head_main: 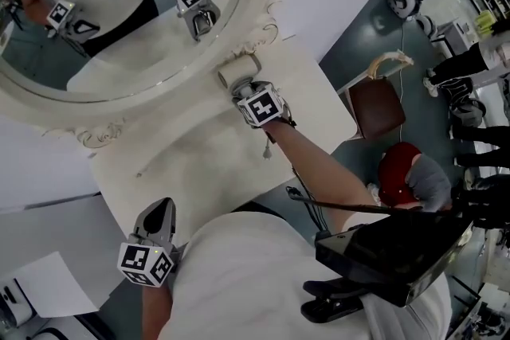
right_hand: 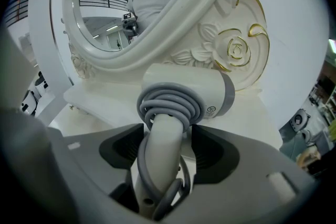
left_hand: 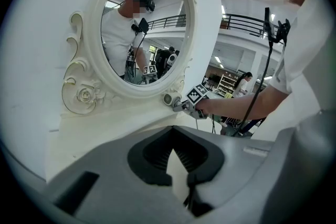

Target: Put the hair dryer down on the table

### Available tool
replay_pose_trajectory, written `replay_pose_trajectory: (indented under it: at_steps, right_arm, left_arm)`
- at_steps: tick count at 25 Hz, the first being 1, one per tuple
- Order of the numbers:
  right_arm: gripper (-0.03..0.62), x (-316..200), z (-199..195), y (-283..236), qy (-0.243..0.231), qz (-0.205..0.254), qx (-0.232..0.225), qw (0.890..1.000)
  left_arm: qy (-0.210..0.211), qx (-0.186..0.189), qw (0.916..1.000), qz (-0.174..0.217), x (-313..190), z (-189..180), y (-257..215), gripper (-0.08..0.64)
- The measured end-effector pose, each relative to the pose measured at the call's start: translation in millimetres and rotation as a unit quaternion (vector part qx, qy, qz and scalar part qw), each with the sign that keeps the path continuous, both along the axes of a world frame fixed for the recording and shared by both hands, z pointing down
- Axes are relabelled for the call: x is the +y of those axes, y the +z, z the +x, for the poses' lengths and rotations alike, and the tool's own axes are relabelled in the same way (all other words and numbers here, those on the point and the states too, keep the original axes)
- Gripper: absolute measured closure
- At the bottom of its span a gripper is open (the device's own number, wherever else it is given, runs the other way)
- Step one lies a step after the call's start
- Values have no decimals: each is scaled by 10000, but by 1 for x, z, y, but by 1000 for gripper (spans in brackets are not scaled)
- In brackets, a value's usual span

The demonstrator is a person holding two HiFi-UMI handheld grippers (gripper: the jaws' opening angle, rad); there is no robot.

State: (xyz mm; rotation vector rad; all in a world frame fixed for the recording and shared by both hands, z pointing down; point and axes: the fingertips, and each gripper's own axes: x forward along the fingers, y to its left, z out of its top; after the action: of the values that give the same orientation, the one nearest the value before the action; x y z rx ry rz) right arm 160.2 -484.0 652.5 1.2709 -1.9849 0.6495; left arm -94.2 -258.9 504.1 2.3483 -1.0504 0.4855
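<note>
White tabletop (head_main: 183, 163) below an oval mirror (head_main: 259, 4): right tool (right_hand: 165, 134) clamps the dryer (right_hand: 184, 89) by its cord-wrapped handle beside the frame, seemingly ready for lowering; left tool (head_main: 162, 209) closed, empty, well clear.

Smooth, matt plastic hair dryer (right_hand: 184, 93)

I can read no words or numbers anywhere. The hair dryer (right_hand: 184, 86) carries a small round stamp (right_hand: 211, 110), too tiny for me to make out.
</note>
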Motion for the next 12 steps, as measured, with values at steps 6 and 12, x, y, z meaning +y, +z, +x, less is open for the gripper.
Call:
replay_pose_trajectory:
  at_steps: [6, 12]
  right_arm:
    - [258, 2, -2, 0, -29, -87, 23, 10000]
    - [245, 6, 0, -4, 23, -26, 63, 10000]
  left_arm:
    - [-64, 49, 10000, 8, 6, -10, -1, 563]
    - [-110, 95, 9999, 35, 13, -22, -1, 563]
